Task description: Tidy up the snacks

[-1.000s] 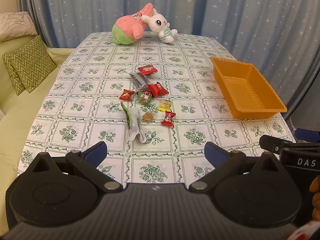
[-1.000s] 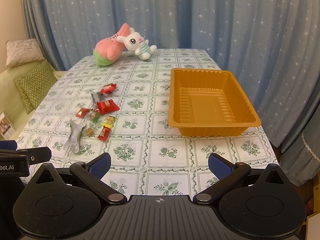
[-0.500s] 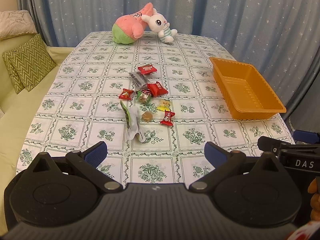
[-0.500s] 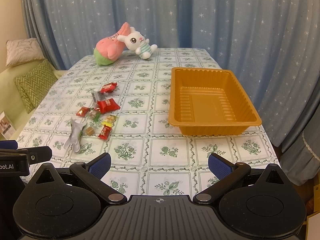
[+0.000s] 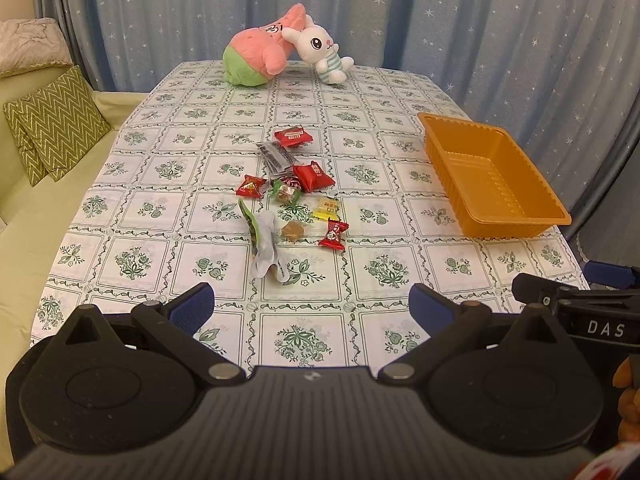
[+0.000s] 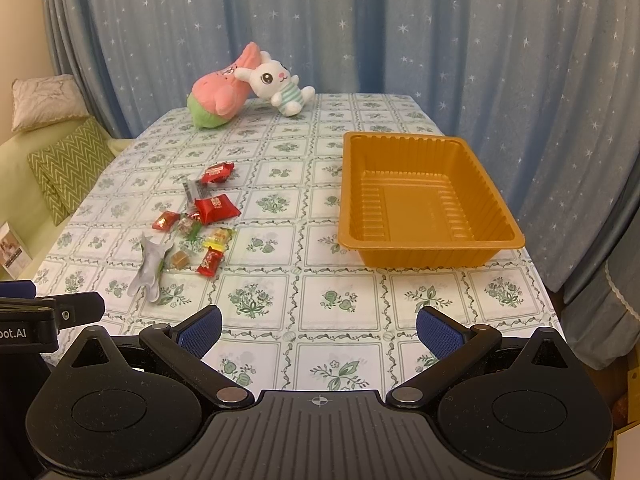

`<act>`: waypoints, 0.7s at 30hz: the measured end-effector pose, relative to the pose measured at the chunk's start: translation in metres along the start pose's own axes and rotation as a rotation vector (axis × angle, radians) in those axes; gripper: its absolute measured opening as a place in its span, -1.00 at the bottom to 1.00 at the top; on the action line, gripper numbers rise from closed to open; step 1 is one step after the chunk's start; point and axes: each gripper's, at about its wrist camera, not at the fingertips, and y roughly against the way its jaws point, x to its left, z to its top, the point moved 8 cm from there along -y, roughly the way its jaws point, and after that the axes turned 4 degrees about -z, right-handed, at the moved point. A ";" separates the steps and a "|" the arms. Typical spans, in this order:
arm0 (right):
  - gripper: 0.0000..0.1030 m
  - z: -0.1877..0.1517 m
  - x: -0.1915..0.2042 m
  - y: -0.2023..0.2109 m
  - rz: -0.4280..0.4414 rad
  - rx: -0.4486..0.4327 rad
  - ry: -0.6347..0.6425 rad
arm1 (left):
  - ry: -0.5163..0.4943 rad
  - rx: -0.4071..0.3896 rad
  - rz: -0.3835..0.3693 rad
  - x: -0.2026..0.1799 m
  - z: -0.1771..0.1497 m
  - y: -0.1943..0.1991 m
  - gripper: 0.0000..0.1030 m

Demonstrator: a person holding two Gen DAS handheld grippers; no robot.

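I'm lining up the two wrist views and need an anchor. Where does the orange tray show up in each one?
Left wrist: the orange tray sits at the right edge of the table, right of the snack pile.
Right wrist: the orange tray is right of centre, with the snack pile to its left.
Shared landmark: the white bunny plush at the table's far end.
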 end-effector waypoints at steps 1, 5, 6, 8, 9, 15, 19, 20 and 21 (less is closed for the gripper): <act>0.99 -0.001 0.000 0.000 0.000 -0.001 0.000 | 0.001 -0.001 0.000 0.000 0.000 0.000 0.99; 0.99 -0.001 0.001 -0.001 0.001 0.000 -0.001 | 0.001 0.000 0.000 0.000 0.000 0.000 0.99; 0.99 -0.001 0.001 -0.001 0.001 0.001 -0.001 | 0.001 -0.001 -0.001 0.000 0.000 0.000 0.99; 0.99 -0.002 0.001 -0.002 0.002 0.001 -0.002 | 0.003 0.000 -0.002 0.001 0.000 0.000 0.99; 0.99 -0.003 0.001 -0.002 0.002 0.002 -0.002 | 0.004 0.001 -0.003 0.001 0.001 0.000 0.99; 0.99 -0.003 0.000 -0.002 0.002 0.002 -0.002 | 0.006 0.006 -0.001 0.001 0.000 -0.002 0.99; 0.99 -0.009 0.002 -0.007 0.006 0.007 -0.009 | 0.011 0.009 -0.001 0.003 0.000 -0.004 0.99; 0.99 -0.009 0.002 -0.007 0.007 0.007 -0.010 | 0.015 0.010 -0.003 0.004 0.000 -0.005 0.99; 0.99 -0.009 0.002 -0.007 0.009 0.008 -0.011 | 0.022 0.011 -0.007 0.005 0.000 -0.006 0.99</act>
